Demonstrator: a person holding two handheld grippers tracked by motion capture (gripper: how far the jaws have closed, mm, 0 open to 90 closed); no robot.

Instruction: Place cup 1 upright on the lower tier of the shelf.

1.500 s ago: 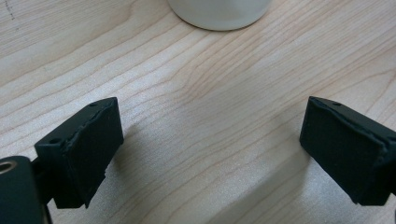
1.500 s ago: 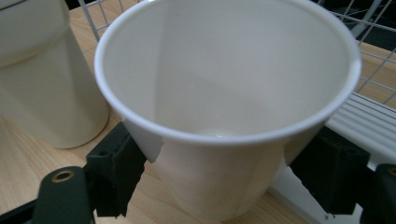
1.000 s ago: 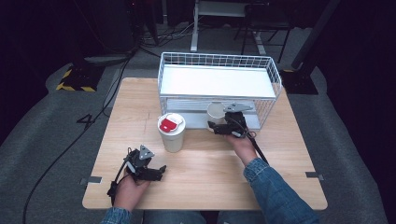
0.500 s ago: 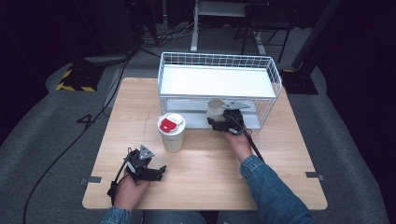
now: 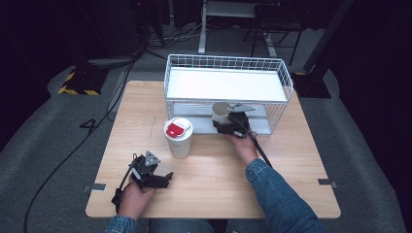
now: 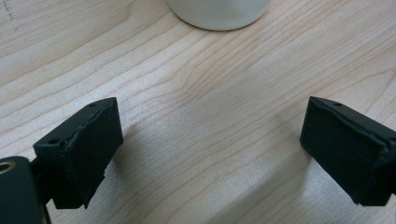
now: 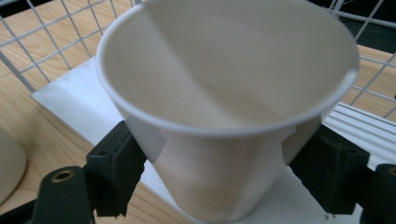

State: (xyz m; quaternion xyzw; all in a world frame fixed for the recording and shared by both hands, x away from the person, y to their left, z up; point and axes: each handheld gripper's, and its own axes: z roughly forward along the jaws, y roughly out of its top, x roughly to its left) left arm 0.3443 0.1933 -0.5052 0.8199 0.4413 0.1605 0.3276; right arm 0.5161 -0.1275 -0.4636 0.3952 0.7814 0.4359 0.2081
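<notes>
Right beside rack [image 5: 286, 82] edge: cup [image 7: 229, 107].

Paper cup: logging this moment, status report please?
Right claw shut on paper cup at the wire rack front. Left claw open, empty, low over table. Lidded cup stands apart, nothing blocking.

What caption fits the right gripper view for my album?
The right tool squeezes an empty paper cup beside the wire basket.
</notes>
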